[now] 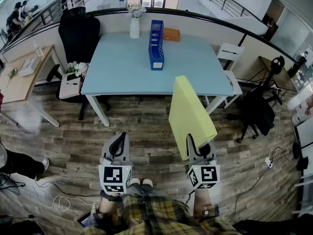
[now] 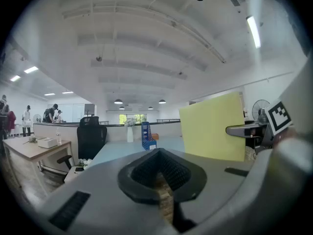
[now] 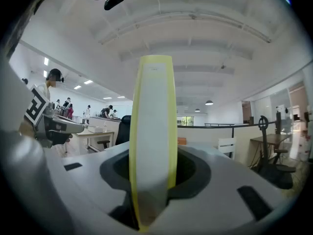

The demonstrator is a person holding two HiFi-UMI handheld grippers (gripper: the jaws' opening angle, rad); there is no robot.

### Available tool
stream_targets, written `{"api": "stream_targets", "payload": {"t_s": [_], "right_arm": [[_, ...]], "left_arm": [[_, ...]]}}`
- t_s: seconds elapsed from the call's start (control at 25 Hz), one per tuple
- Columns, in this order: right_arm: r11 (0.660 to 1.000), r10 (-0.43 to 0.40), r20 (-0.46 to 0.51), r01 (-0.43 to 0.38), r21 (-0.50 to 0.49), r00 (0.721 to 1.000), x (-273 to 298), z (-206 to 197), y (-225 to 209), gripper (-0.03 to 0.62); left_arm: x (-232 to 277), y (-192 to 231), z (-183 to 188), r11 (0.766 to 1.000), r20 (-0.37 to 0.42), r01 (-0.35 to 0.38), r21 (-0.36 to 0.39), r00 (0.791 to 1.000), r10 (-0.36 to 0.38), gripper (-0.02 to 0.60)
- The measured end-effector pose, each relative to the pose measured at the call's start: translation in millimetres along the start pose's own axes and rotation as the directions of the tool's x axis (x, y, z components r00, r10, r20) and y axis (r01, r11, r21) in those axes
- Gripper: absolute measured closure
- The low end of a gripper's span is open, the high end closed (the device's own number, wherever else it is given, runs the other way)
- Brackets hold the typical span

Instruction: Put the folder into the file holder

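**A:** Where's the yellow folder [image 1: 188, 114]?

**B:** In the right gripper [image 1: 199, 148]. The jaws are pinched on its lower end. The right gripper view shows it edge-on, standing straight up between the pads.

**A:** So it's nowhere near the holder?

**B:** No, it's well apart from it. The person holds it in the air over the wooden floor [image 1: 142, 131], on the near side of the light blue table [image 1: 122, 67]. In the head view its top corner overlaps the table's near edge.

**A:** And the file holder?

**B:** The blue file holder [image 1: 156, 45] stands upright on the table, towards the far side, with its narrow end facing the person. A flat orange thing [image 1: 171, 34] lies just behind it. A white vase [image 1: 134, 27] with pale flowers stands to its left.

**A:** What's the left gripper [image 1: 119, 140] doing?

**B:** Its jaws are drawn together with nothing between them — only a sliver of floor shows through. It sits low, beside the right one and apart from the folder.

**A:** Anything else around the table?

**B:** A black office chair [image 1: 79, 33] at the left corner and a white chair [image 1: 230, 53] at the right.
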State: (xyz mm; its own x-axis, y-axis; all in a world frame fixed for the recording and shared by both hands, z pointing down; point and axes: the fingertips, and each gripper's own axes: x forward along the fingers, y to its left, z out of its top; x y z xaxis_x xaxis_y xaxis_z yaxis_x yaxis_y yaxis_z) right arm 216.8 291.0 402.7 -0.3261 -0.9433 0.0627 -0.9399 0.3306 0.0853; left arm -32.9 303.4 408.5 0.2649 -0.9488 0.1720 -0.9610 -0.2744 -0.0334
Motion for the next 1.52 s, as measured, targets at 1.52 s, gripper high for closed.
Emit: {"api": "stream_targets", "payload": {"t_s": [1.52], "right_arm": [[0.998,-0.052,-0.004,0.052,0.026,0.999,226.2,18.7,-21.3,0.437]], "left_arm": [[210.7,126.3,20.0,0.998,0.004,0.056,-0.034,0.998,-0.056,0.586]]}}
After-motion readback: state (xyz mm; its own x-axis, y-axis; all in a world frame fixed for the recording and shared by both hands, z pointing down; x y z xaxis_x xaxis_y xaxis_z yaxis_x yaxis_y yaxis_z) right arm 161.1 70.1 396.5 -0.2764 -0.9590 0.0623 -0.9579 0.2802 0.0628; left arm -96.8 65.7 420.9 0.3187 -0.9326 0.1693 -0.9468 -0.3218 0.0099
